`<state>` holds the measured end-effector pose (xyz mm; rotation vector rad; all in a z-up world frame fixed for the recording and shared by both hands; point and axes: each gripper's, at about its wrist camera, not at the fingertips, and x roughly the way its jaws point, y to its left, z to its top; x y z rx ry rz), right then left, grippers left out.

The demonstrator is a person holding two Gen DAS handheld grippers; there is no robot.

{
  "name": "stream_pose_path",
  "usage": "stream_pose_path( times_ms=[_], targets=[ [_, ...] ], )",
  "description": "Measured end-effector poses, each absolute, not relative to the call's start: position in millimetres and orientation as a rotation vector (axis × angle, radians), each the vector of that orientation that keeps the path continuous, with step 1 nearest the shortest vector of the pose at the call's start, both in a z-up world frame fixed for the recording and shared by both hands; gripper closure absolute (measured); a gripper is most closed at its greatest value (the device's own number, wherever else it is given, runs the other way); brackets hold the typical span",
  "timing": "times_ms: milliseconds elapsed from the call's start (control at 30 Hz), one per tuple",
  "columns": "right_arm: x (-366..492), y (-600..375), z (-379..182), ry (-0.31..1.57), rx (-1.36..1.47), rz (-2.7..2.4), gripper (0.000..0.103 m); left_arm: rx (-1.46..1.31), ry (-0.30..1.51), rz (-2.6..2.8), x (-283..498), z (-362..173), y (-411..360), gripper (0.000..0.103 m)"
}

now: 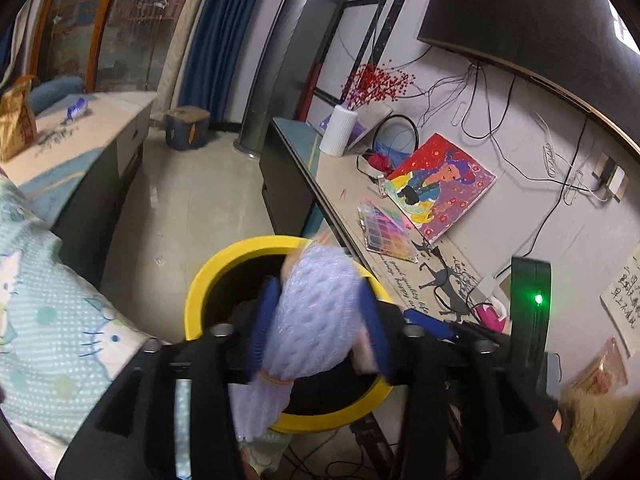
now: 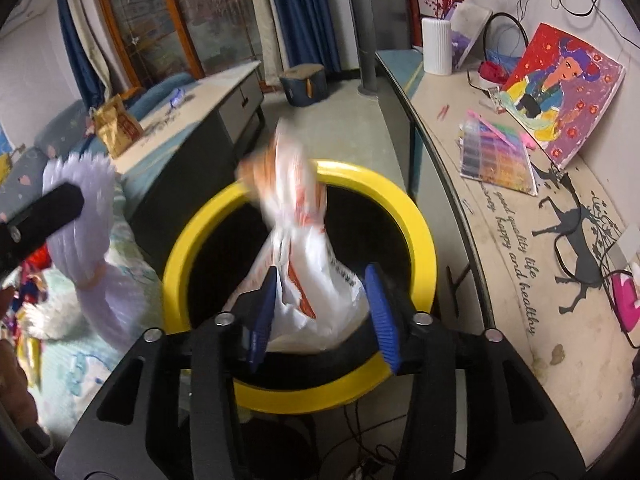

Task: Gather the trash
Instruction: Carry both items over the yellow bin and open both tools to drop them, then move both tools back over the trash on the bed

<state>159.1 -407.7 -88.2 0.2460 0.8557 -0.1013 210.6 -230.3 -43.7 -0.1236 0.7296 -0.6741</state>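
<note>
Hovering over the black bin with a yellow rim (image 2: 416, 216), both grippers carry trash not yet dropped: left gripper (image 1: 318, 320) apart around a lilac foam net wrapper (image 1: 316, 312), right gripper (image 2: 322, 312) apart around a crumpled white-and-orange plastic bag (image 2: 304, 264); more wrappers lie on the bed's edge.

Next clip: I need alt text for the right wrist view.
The right gripper hangs over a yellow-rimmed black bin with a crumpled white and orange plastic bag between its blue fingers. At left, the left gripper has a pale purple foam net.
</note>
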Motion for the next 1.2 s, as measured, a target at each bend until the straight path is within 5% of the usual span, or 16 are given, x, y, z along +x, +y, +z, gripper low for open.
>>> stream_pose_path(
  times_ms=[133, 200, 533, 1200],
  targets=[
    [156.6, -412.3, -84.4, 0.825, 0.255, -0.143, 0.047, -0.115, 0.734, -0.647, 211.8, -45.9, -233.1, 0.014],
    [155.2, -412.8, -80.7, 0.809, 0.246, -0.155, 0.045, -0.118, 0.730, -0.636, 209.7, -44.7, -229.7, 0.007],
    [150.5, -405.3, -66.0, 0.749, 0.238, -0.157, 0.031, -0.102, 0.683, -0.511, 192.9, -34.1, -193.0, 0.007],
    [129.9, -323.8, -25.0, 0.649, 0.159, 0.052, 0.024, -0.124, 0.522, -0.233, 148.4, -0.7, -90.6, 0.007]
  ],
)
